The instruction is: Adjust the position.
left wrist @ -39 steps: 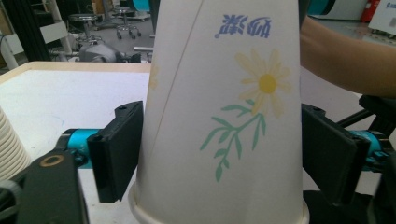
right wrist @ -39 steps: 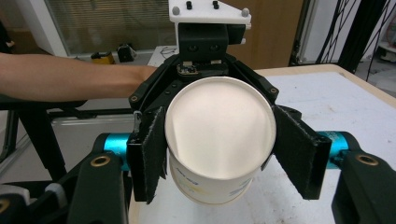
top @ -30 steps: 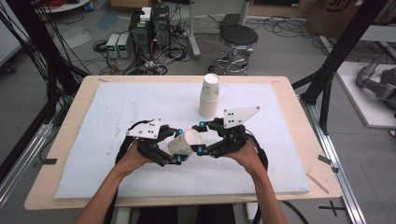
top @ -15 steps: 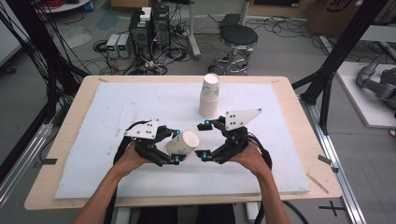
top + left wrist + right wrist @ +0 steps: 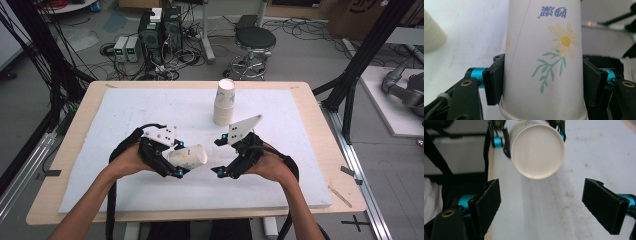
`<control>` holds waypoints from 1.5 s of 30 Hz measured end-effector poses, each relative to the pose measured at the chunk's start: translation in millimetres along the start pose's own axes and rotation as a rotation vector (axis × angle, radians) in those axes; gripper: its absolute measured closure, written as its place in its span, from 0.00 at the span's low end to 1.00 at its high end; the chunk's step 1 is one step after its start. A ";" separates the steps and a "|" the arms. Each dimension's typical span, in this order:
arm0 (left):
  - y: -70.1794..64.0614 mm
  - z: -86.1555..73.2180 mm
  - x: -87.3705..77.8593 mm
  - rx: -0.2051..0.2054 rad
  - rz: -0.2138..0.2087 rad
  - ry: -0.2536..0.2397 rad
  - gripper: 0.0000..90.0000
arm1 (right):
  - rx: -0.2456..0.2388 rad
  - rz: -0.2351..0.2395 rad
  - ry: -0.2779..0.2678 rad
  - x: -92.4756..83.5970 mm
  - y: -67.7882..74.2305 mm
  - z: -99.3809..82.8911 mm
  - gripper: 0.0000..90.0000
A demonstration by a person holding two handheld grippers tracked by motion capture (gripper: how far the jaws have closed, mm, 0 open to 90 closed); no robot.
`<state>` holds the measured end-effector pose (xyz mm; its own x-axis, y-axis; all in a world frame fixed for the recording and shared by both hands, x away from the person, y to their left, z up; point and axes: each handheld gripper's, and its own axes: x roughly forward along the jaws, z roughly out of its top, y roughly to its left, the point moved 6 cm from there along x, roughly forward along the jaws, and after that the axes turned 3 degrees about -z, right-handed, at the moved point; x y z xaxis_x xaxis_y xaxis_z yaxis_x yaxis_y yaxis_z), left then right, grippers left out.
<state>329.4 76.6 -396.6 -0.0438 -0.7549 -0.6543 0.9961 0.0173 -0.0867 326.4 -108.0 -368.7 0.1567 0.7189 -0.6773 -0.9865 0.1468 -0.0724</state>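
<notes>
A white paper cup (image 5: 187, 156) printed with a yellow flower lies on its side in the air above the white board. My left gripper (image 5: 179, 159) is shut on it. In the left gripper view both pads (image 5: 495, 80) press the cup (image 5: 544, 62) near its rim. The cup's flat base (image 5: 537, 151) faces my right gripper (image 5: 218, 157), which stands a short way to the right of it. In the right gripper view that gripper (image 5: 546, 205) is wide open; its jaws have just been opening and nothing is between them.
A stack of paper cups (image 5: 224, 102) stands upright at the back middle of the white foam board (image 5: 125, 110). The wooden table edge (image 5: 320, 125) frames the board. A stool (image 5: 255, 40) and computer boxes (image 5: 160, 25) sit on the floor beyond.
The right gripper let go of the cup, opened wide and drew back to the right. The left gripper kept its hold and lifted the cup a little.
</notes>
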 end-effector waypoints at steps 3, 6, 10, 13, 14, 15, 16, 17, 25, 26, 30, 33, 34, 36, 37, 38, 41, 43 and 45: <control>-1.1 -1.8 -0.6 -0.005 -0.008 0.104 0.34 | -0.023 -0.003 0.094 2.6 -0.2 0.5 0.18; -0.8 -0.4 -2.4 0.000 0.008 0.162 0.34 | -0.037 -0.008 0.187 4.6 -0.8 2.3 0.18; 0.0 3.9 -3.8 0.010 0.017 0.177 0.34 | -0.052 -0.002 0.238 5.7 -0.4 4.8 0.18; -0.4 5.0 -3.0 0.013 0.016 0.186 0.34 | -0.059 -0.005 0.245 6.9 -1.1 6.3 0.19; -1.2 6.7 -1.6 0.010 0.018 0.189 0.34 | -0.059 0.002 0.257 8.2 -1.3 7.1 0.21; -1.3 7.7 -0.8 0.011 0.019 0.191 0.34 | -0.059 0.004 0.259 9.4 -1.5 7.5 0.21; -1.2 8.7 -0.4 0.016 0.019 0.198 0.34 | -0.061 0.005 0.262 10.7 -1.7 8.1 0.21; -1.2 8.7 -0.4 0.016 0.019 0.198 0.34 | -0.061 0.005 0.262 10.7 -1.7 8.1 0.21; -2.1 17.7 7.4 0.010 0.016 0.198 0.34 | -0.076 0.036 0.279 25.0 0.7 13.4 0.21; -1.3 18.4 8.4 0.022 0.012 0.206 0.34 | -0.095 0.043 0.269 27.0 0.3 14.8 0.21; -0.8 18.4 10.4 0.015 0.014 0.208 0.34 | -0.098 0.047 0.265 29.8 1.3 17.5 0.21; -0.7 18.4 10.6 0.013 0.014 0.208 0.34 | -0.096 0.053 0.266 29.9 2.3 18.3 0.24; -0.5 18.5 10.3 0.015 0.013 0.210 0.34 | -0.095 0.055 0.265 30.2 2.5 18.5 0.24; -0.7 18.5 10.8 0.011 0.013 0.206 0.34 | -0.096 0.054 0.262 30.3 2.0 18.9 0.24; -0.7 18.3 10.8 0.012 0.011 0.209 0.34 | -0.094 0.053 0.263 30.2 2.0 19.0 0.24; -0.6 18.2 11.0 0.015 0.011 0.212 0.34 | -0.095 0.053 0.261 30.2 1.7 19.4 0.24; -0.5 18.5 11.3 0.020 0.009 0.214 0.34 | -0.091 0.057 0.259 29.8 1.9 20.2 0.27; -0.7 18.9 12.3 0.023 0.009 0.214 0.34 | -0.092 0.059 0.255 30.7 2.2 20.6 0.27; -1.5 19.1 13.2 0.023 0.004 0.212 0.34 | -0.090 0.062 0.256 31.5 2.9 20.5 0.28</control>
<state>328.8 54.0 -390.8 -0.0523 -0.6000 -0.7983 0.9977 0.0036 -0.0681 329.4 -71.0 -375.2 0.0903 0.5280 -0.8444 -0.9959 0.0392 -0.0820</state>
